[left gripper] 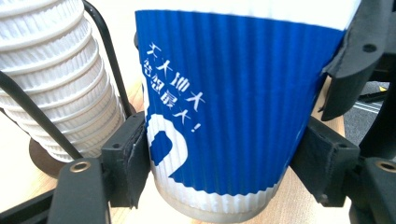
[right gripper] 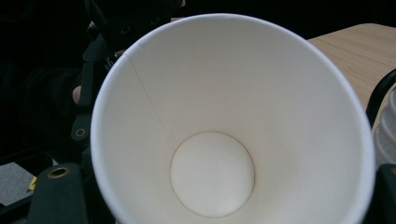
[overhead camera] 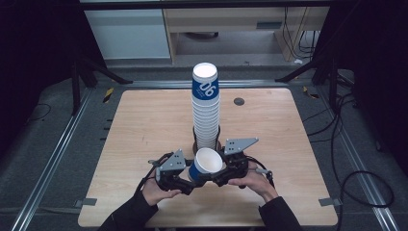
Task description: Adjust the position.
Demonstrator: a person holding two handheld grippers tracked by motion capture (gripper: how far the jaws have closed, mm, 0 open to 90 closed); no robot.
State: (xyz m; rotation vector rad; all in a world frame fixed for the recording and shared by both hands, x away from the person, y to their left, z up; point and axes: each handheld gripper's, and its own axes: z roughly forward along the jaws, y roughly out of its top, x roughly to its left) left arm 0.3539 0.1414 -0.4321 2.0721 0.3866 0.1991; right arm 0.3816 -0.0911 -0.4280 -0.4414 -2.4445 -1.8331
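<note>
A blue and white ribbed paper cup (overhead camera: 207,163) is held tilted just above the table (overhead camera: 144,125), in front of the tall cup stack (overhead camera: 206,110). My left gripper (overhead camera: 192,177) is shut on the cup's lower body; in the left gripper view its pads press both sides of the cup (left gripper: 233,102). My right gripper (overhead camera: 220,173) comes in from the right and is shut on the cup near its rim; one of its black fingers (left gripper: 348,56) lies against the upper wall. In the right gripper view I look into the cup's empty white inside (right gripper: 224,116).
The stack (left gripper: 51,79) stands in a black wire holder (left gripper: 105,56) with a dark round base, close behind the held cup. A small round grommet (overhead camera: 239,101) sits in the tabletop at the back right. Dark frame legs and cables surround the table.
</note>
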